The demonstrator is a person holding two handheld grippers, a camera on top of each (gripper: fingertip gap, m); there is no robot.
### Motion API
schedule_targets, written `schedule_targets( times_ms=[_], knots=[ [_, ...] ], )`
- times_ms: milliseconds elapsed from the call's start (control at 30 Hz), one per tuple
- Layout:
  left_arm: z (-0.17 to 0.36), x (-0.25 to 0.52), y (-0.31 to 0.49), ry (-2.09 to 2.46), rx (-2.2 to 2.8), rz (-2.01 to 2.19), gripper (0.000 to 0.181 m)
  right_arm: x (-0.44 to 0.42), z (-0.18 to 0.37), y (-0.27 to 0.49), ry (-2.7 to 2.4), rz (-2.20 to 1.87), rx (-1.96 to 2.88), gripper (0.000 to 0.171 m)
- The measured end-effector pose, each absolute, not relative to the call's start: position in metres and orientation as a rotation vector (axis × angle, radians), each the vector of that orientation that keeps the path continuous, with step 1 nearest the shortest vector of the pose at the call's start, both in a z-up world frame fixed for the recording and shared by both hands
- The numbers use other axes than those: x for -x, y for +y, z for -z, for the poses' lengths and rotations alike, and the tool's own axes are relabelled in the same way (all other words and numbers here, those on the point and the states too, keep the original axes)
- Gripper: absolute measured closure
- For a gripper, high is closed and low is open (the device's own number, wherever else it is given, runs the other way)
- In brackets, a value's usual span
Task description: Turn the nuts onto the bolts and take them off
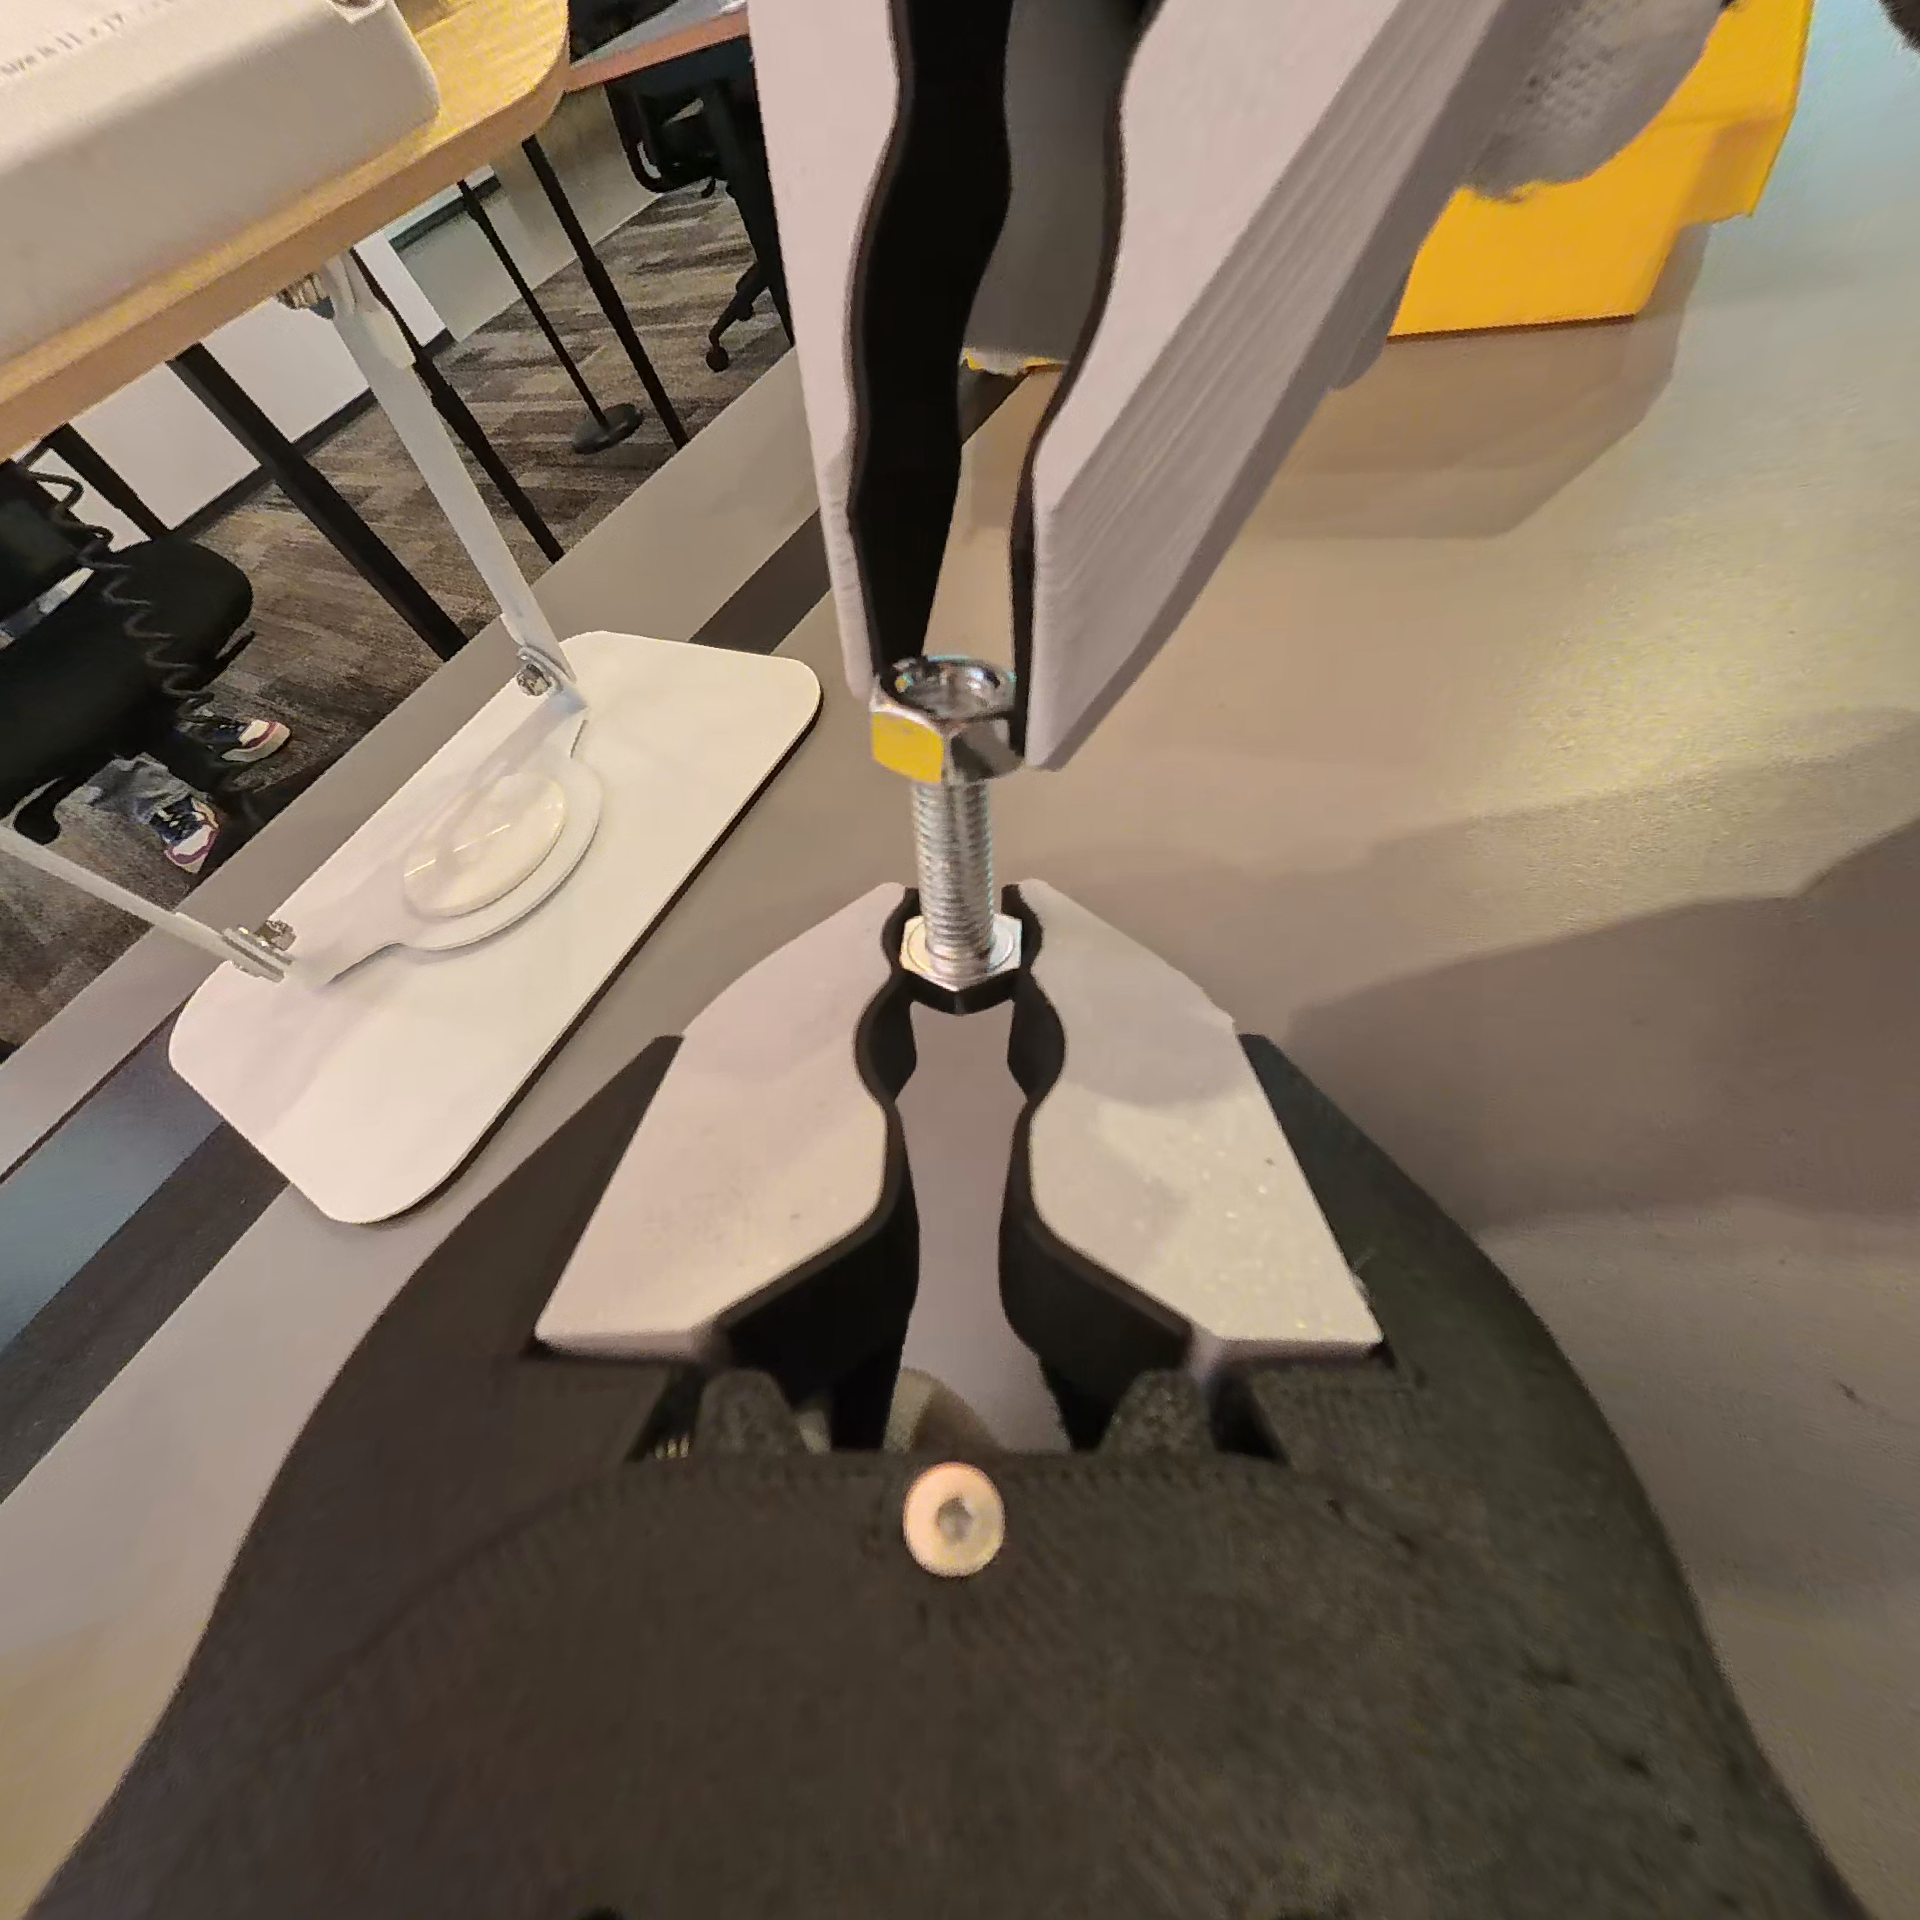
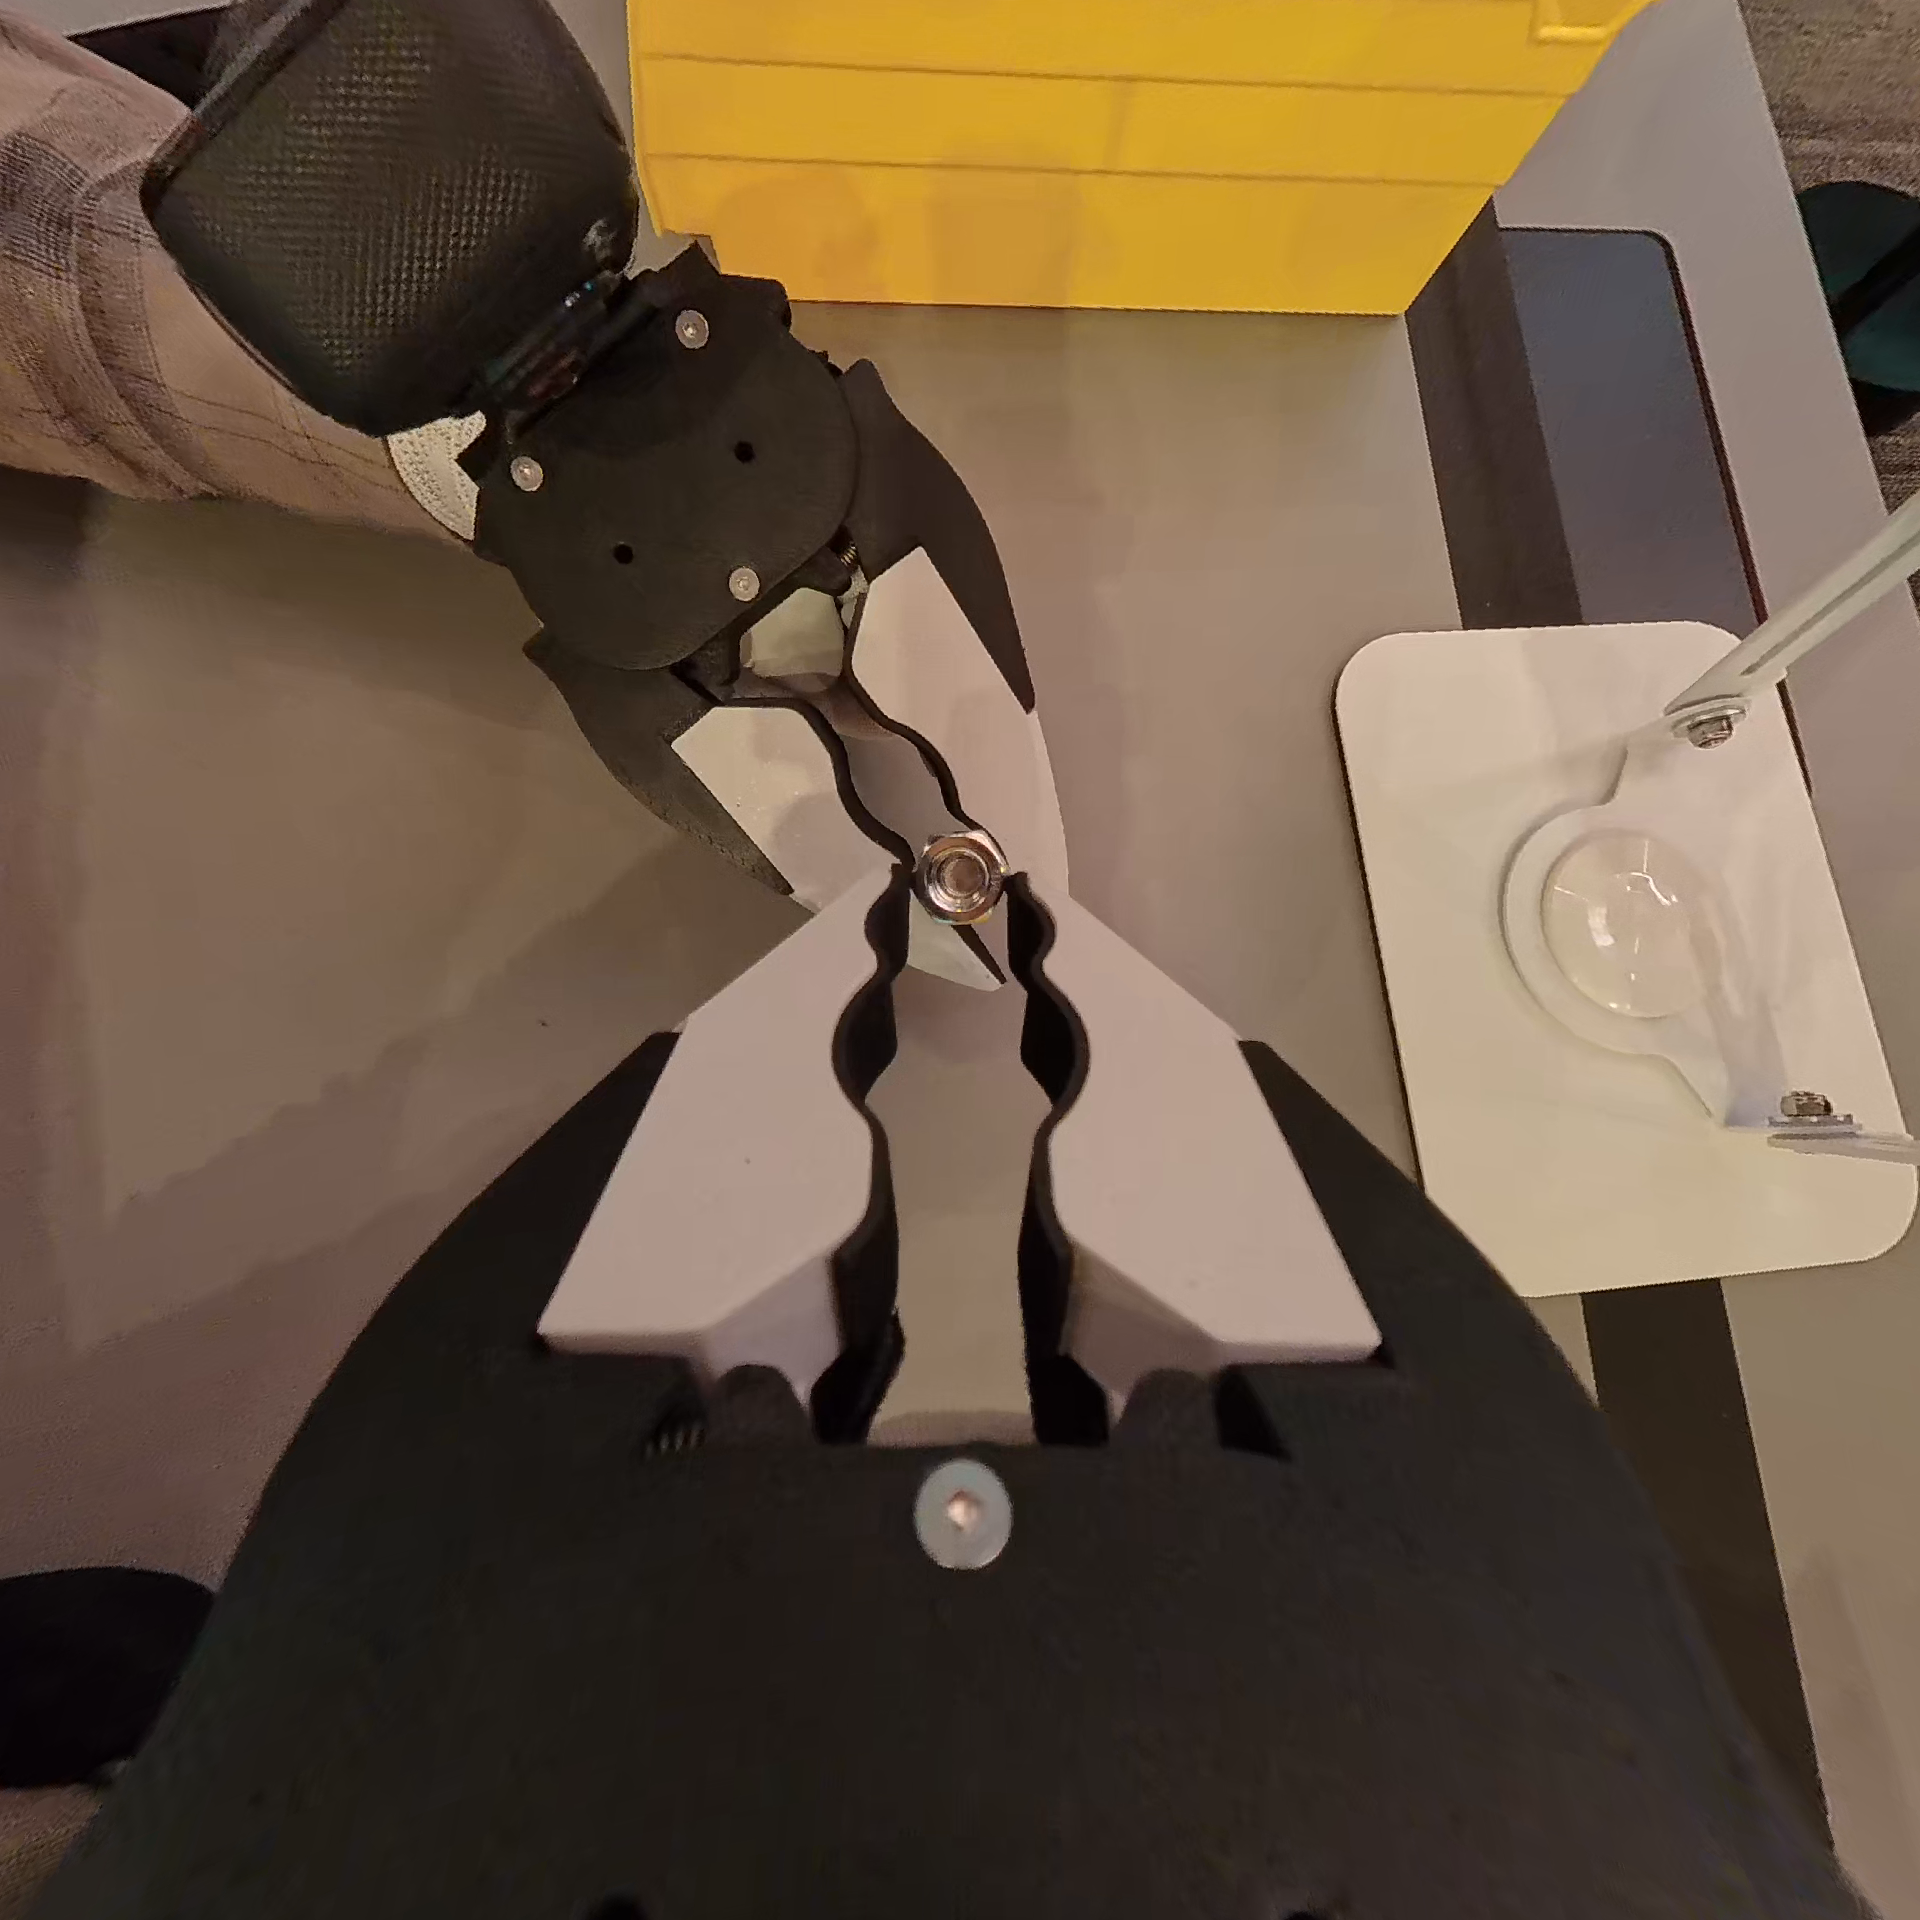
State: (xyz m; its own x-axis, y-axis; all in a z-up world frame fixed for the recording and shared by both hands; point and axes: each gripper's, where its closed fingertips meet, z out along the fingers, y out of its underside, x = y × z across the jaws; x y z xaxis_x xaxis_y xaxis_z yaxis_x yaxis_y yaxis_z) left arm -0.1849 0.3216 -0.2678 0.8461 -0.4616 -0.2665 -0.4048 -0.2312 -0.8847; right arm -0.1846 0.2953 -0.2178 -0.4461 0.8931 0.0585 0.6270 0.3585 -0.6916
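Between the left gripper's (image 1: pixel 961 940) closed fingertips sits the nut (image 1: pixel 958 961); the right gripper (image 1: pixel 940 717) clamps the bolt (image 1: pixel 951 873) head. Smooth turning probably needs coaxial alignment and steady grip.

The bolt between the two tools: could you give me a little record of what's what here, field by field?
Bolt: silver, threaded, spanning between the two grippers
Nut: on the threads, at the end away from the bolt head
Left gripper: jaws shut on the nut
Right gripper: jaws shut on the bolt head
Surface: grey table
Behind: yellow bin
To the side: white stand base with a clear dome
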Motion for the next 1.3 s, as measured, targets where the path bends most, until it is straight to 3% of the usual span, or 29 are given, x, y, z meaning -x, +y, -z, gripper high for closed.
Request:
schedule_targets(
  times_ms=[233, 500, 700, 933, 1300],
  knots=[
    [0.264, 0.182, 0.321, 0.651, 1.837, 0.081, 0.167, 0.185, 0.225, 0.294, -2.231, -0.801, 1.32, 0.153],
    [0.249, 0.178, 0.316, 0.583, 1.794, 0.266, 0.167, 0.182, 0.205, 0.295, -2.158, -0.914, 1.2, 0.123],
    [0.225, 0.169, 0.298, 0.577, 1.722, 0.57, 0.167, 0.189, 0.16, 0.267, -1.957, -1.44, 0.938, 0.126],
    [0.215, 0.154, 0.271, 0.733, 1.659, 0.716, 0.167, 0.187, 0.158, 0.256, -1.922, -1.61, 0.828, 0.129],
    [0.215, 0.145, 0.263, 0.787, 1.646, 0.754, 0.167, 0.18, 0.162, 0.238, -1.974, -1.69, 0.723, 0.149]
  ],
)
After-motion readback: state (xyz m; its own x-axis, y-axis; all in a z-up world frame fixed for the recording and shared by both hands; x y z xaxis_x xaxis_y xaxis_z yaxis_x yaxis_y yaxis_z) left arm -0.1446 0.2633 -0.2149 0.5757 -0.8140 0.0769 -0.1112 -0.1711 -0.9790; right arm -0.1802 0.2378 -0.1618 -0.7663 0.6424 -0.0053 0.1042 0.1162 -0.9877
